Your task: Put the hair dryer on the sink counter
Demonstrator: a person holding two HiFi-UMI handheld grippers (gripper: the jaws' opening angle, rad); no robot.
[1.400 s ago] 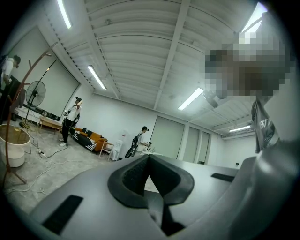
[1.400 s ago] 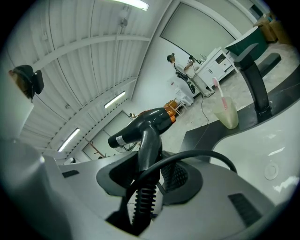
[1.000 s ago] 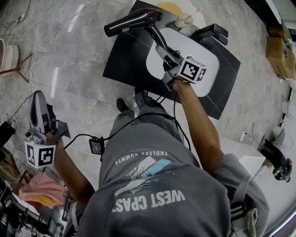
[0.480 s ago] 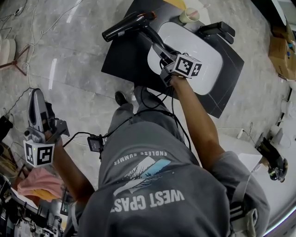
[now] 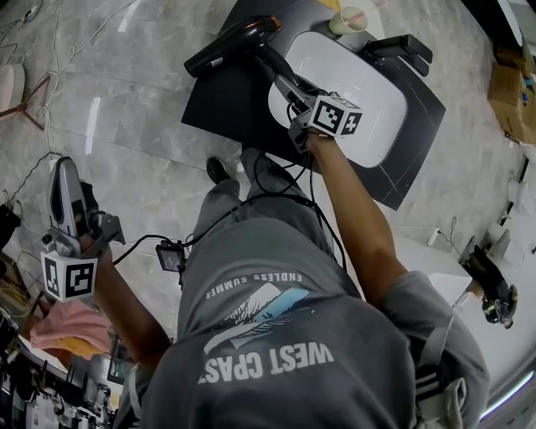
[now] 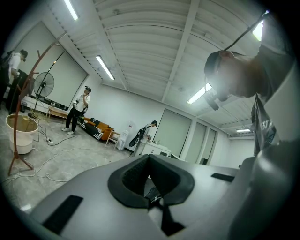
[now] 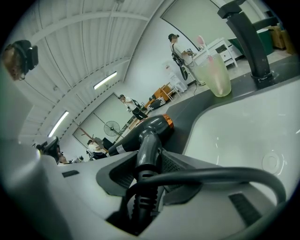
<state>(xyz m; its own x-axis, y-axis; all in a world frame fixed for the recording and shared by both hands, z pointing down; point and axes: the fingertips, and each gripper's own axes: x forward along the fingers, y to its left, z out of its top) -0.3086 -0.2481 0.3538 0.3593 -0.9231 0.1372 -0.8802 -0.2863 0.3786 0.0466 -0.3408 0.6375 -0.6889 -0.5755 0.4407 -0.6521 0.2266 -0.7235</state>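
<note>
A black hair dryer (image 5: 230, 42) with an orange ring lies across the far left corner of the dark sink counter (image 5: 226, 105), its nozzle reaching past the counter's left edge. My right gripper (image 5: 291, 86) is shut on its handle, beside the white basin (image 5: 360, 84). In the right gripper view the handle (image 7: 146, 140) runs between the jaws and the cord loops across them. Whether the dryer body touches the counter (image 7: 187, 115) I cannot tell. My left gripper (image 5: 65, 188) is held low at the left over the floor, jaws together and holding nothing.
A pale cup (image 5: 347, 18) and a black faucet (image 5: 398, 49) stand at the counter's far edge; both show in the right gripper view, cup (image 7: 213, 72), faucet (image 7: 246, 37). Cardboard boxes (image 5: 507, 75) sit at the right. Several people stand in the room (image 6: 77, 110).
The right gripper and the hair dryer have shifted slightly further over the counter by the basin. The left gripper has hardly moved.
</note>
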